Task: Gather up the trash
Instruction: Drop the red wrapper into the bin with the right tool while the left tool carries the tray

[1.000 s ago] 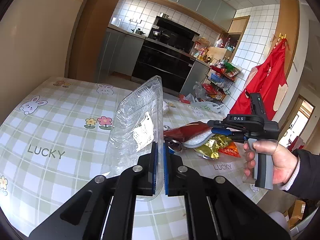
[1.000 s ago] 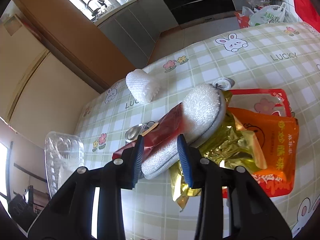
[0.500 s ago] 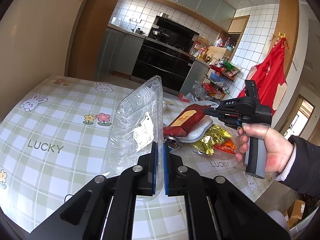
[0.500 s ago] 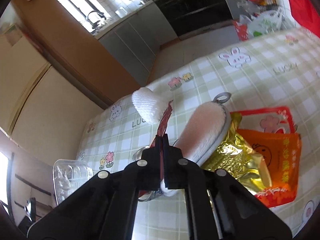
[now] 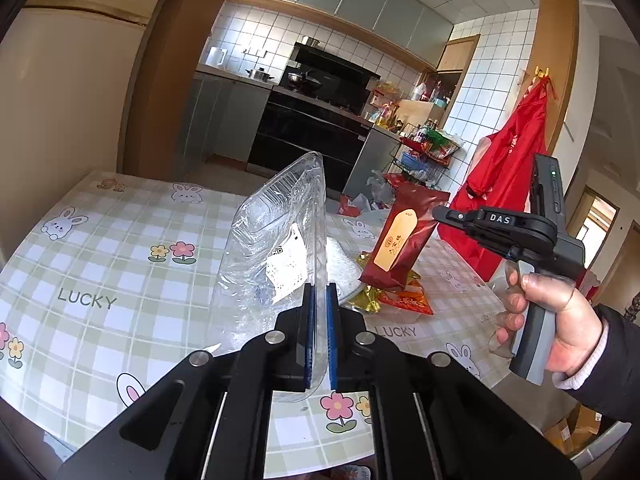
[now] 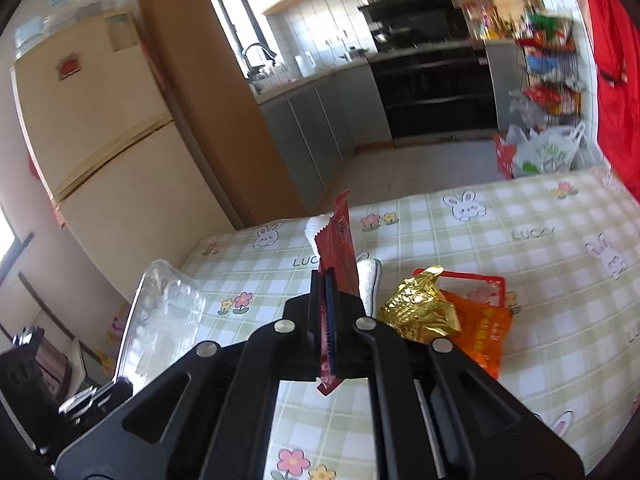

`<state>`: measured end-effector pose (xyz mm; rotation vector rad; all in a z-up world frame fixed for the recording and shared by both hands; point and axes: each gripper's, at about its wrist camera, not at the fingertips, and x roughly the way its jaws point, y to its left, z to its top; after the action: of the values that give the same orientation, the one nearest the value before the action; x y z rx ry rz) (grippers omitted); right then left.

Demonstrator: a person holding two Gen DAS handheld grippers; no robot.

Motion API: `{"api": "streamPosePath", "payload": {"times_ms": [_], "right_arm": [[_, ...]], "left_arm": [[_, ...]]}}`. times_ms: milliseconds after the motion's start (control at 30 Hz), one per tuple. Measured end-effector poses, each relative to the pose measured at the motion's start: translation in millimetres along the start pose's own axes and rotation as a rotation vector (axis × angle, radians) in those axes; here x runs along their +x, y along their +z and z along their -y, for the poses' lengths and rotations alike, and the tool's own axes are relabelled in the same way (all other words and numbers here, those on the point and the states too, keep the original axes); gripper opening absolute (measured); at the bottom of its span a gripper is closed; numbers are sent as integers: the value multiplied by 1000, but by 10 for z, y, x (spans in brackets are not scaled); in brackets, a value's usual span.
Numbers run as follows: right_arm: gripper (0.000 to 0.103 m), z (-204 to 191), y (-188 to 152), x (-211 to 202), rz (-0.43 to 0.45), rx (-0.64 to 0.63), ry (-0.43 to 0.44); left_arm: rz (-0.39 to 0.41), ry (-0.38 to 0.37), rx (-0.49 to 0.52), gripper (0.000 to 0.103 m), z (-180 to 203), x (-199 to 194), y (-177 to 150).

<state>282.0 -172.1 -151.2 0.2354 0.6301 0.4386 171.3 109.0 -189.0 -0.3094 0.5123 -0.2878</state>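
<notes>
My left gripper [image 5: 319, 304] is shut on a clear plastic clamshell box [image 5: 276, 252] and holds it upright above the table; the box also shows at the left of the right wrist view [image 6: 164, 320]. My right gripper [image 6: 325, 292] is shut on a dark red snack wrapper [image 6: 339, 240] and holds it upright above the table; the wrapper also shows in the left wrist view [image 5: 404, 236]. A gold foil wrapper [image 6: 420, 308], an orange packet [image 6: 480, 332] and a white foam net [image 5: 340, 268] lie on the table under it.
The table has a green checked cloth [image 5: 100, 264] with bunnies and flowers. A second white foam piece [image 6: 318, 228] lies further back. A fridge [image 6: 100, 160] stands left, kitchen counters and an oven [image 6: 432, 96] beyond, a red apron [image 5: 508, 184] hangs right.
My right gripper closed on the red wrapper and lifted it off the pile to upright. The left gripper keeps holding the clear box, nearly still.
</notes>
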Motion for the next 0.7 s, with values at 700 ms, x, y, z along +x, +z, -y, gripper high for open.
{"api": "streamPosePath", "payload": {"times_ms": [700], "right_arm": [[6,-399,-1220,-2025,14,-241,75]], "left_arm": [[17,-49,125,6,1085,-1027,-369]]}}
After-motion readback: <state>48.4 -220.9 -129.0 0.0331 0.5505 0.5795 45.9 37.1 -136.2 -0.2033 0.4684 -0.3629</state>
